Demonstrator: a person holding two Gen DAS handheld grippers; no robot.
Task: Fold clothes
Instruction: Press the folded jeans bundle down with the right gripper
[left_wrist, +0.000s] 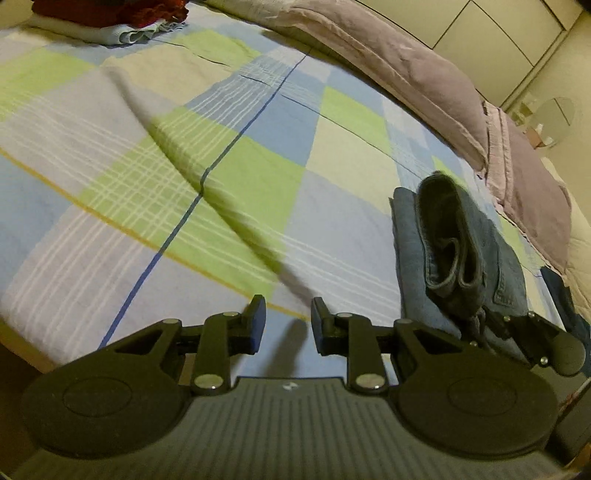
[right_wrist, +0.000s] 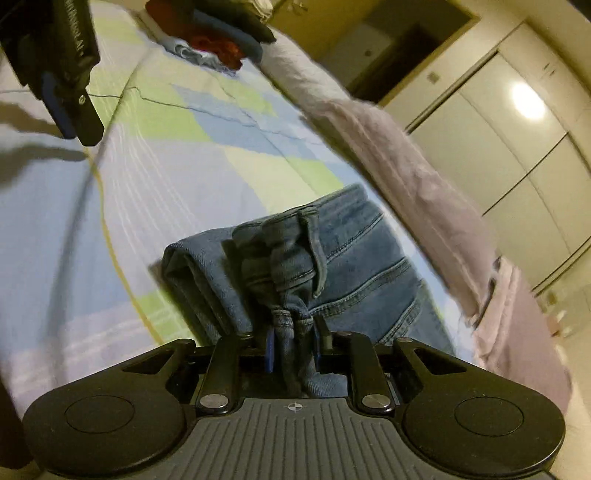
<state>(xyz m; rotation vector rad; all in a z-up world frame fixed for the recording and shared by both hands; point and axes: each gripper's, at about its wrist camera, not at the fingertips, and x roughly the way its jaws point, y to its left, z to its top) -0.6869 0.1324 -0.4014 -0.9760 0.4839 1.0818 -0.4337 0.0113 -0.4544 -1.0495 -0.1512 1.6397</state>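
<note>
Jeans (right_wrist: 332, 258) hem hidden between right gripper (right_wrist: 293, 341) pads.

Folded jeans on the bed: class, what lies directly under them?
The folded jeans rest on the checked bedspread. Whatever sits beneath their layers is covered by denim. The right hand-held gripper pinches their near edge.

A bed (left_wrist: 221, 155) spread with a blue, green and lilac checked cover carries folded blue jeans (left_wrist: 461, 251) near its mauve pillows (left_wrist: 424, 81), with a pile of red and pale clothes (left_wrist: 110, 18) at the far end.
</note>
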